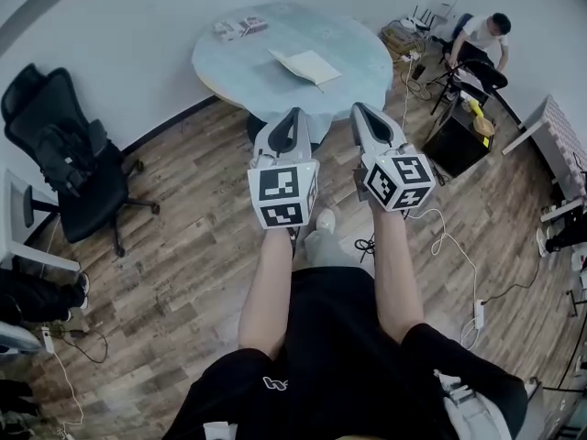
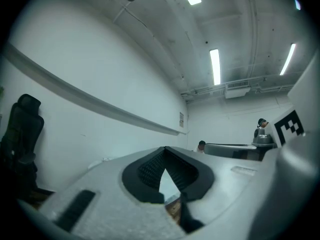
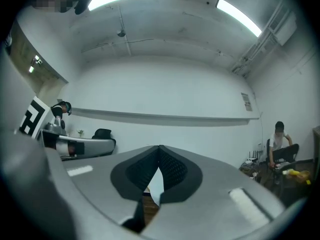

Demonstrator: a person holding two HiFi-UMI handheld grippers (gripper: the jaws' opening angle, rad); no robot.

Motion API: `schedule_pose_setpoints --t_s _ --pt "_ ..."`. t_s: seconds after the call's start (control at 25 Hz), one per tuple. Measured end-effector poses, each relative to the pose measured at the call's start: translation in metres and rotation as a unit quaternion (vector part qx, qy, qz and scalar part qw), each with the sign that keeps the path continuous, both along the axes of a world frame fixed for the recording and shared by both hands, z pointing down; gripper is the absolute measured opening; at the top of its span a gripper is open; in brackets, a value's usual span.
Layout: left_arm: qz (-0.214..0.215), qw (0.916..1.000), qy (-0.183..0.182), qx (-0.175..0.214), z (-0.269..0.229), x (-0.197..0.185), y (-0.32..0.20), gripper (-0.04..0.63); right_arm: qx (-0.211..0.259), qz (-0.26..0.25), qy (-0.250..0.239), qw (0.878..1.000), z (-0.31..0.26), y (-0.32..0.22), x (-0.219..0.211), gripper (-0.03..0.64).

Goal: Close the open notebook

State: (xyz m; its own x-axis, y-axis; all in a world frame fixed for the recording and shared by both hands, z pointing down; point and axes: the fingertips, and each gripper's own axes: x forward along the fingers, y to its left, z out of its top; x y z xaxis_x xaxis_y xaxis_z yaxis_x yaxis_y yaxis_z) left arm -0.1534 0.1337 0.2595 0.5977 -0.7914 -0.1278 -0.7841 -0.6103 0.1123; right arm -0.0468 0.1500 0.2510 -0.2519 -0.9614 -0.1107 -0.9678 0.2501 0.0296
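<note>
Both tools are held level in front of the person. The left gripper (image 1: 293, 117) (image 2: 165, 151) has its jaws closed tip to tip with nothing between them, and the right gripper (image 1: 363, 115) (image 3: 159, 149) is the same: tips meeting, empty.

That closed state is the first risk, as I judge it. Jaws brought to a page like this can only push, so a cover or leaf is likely to slide or crease instead of lifting and folding over. They would need to part before contact, or 1 tip would have to slip under the open half.

Just below and right of the jaws, a pale cable (image 1: 449, 241) trails over the wooden floor (image 1: 183, 246) near the person's feet. Stepping forward with eyes on the target could snag it.

The round surface (image 1: 358, 71) begins just beyond the jaw tips in the head view. The open notebook (image 1: 307, 65) lies flat on it, ahead of both pairs of jaws and well apart from them, roughly between the 2 lines they point along, a little nearer the left gripper's line. Neither gripper view shows it clearly.

Past the notebook and to the left of the jaws sits a small stack (image 1: 240, 27) near the far rim. A hard shove could send the notebook toward it.
</note>
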Motion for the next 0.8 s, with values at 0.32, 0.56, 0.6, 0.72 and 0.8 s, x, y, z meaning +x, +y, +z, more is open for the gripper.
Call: schedule_pose_setpoints --t_s 0.32,0.56,0.6,0.72,0.8 --pt "0.006 0.9999 -0.003 -0.012 0.02 0.017 -0.046 0.003 -0.006 0.009 -0.013 1.0 0.019 -0.04 0.027 0.012" --pt "0.003 0.999 0.003 -0.045 0.047 0.044 -0.097 0.003 -0.025 0.001 -0.007 1.0 0.042 -0.081 0.051 0.012" --pt "0.002 0.9987 0.002 -0.052 0.054 0.051 -0.106 0.003 -0.031 0.004 -0.009 0.999 0.049 -0.088 0.061 0.012" --pt "0.0 0.9976 -0.004 -0.069 0.071 0.074 -0.134 0.003 -0.048 0.014 -0.018 0.999 0.065 -0.114 0.093 0.012" --pt "-0.004 0.9967 -0.009 -0.08 0.082 0.087 -0.153 0.003 -0.056 0.006 -0.019 0.998 0.075 -0.134 0.106 0.012"
